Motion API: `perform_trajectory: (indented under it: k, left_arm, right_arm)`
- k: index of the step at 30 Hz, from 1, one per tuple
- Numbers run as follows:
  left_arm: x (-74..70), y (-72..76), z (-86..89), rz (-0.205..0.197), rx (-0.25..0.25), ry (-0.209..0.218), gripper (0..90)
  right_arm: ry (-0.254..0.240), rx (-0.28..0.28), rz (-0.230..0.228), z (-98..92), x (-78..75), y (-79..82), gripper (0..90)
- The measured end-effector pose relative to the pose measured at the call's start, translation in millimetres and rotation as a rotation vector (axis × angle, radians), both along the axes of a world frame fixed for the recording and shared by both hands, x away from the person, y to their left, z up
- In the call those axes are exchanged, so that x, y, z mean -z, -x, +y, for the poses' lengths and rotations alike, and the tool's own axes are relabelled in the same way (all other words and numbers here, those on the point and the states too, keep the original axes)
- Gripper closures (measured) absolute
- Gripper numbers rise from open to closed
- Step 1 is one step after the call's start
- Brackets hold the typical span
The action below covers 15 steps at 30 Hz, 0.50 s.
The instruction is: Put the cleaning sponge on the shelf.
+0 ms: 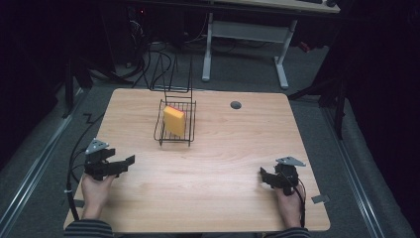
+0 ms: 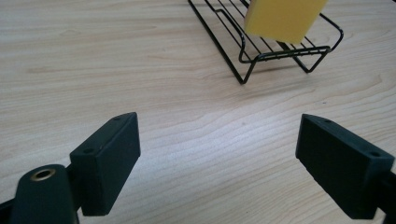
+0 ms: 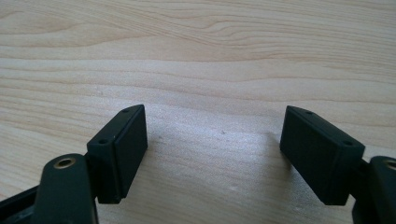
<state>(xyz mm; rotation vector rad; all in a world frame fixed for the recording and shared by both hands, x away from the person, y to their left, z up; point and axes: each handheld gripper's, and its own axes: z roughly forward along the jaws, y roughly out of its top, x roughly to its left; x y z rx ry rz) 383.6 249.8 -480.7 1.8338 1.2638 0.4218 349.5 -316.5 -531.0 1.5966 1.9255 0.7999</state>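
My left gripper (image 1: 130, 159) and right gripper (image 1: 263, 174) rest wide apart, holding nothing. The yellow sponge (image 1: 174, 120) leans on edge in the black wire rack (image 1: 189, 138) ahead. It looks light and squashy; I'd pinch its broad faces gently.

High view looks down from the person's side; both gripper views skim low, close over the shared counter (image 1: 223, 163).
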Motion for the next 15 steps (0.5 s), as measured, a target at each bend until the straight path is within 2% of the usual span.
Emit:
perform_trajectory:
  k: [15]
  left_arm:
    - [24.8, 4.8, -0.5, 0.049, -0.009, 0.025, 15.0]
  right_arm:
    - [0.000, 0.000, 0.000, 0.1, 0.0, 0.0, 23.4]
